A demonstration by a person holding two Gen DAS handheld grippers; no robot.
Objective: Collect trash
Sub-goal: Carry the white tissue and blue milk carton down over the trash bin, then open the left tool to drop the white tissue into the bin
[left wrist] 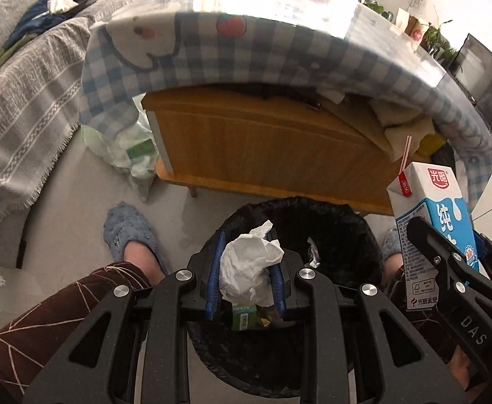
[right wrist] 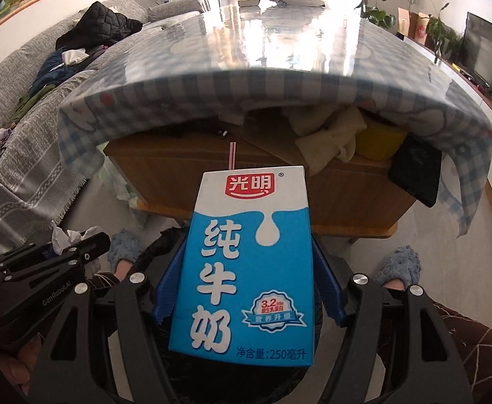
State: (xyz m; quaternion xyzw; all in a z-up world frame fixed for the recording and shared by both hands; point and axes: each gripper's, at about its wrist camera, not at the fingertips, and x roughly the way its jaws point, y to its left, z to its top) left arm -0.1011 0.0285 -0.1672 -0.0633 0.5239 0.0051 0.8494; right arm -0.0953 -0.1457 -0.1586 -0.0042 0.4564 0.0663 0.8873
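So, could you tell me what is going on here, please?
A seated person is collecting trash with two handheld tongs. The left tongs grip a crumpled tissue above the black-lined bin. The right tongs grip a blue milk carton with a straw, beside it. Neither is dropped yet.

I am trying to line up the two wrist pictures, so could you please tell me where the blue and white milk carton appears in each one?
Left wrist view: the milk carton stands at the right edge, clamped in the right gripper.
Right wrist view: the same carton fills the centre, between the blue fingers.
Shared landmark: the checked tablecloth hanging over the table's near edge.
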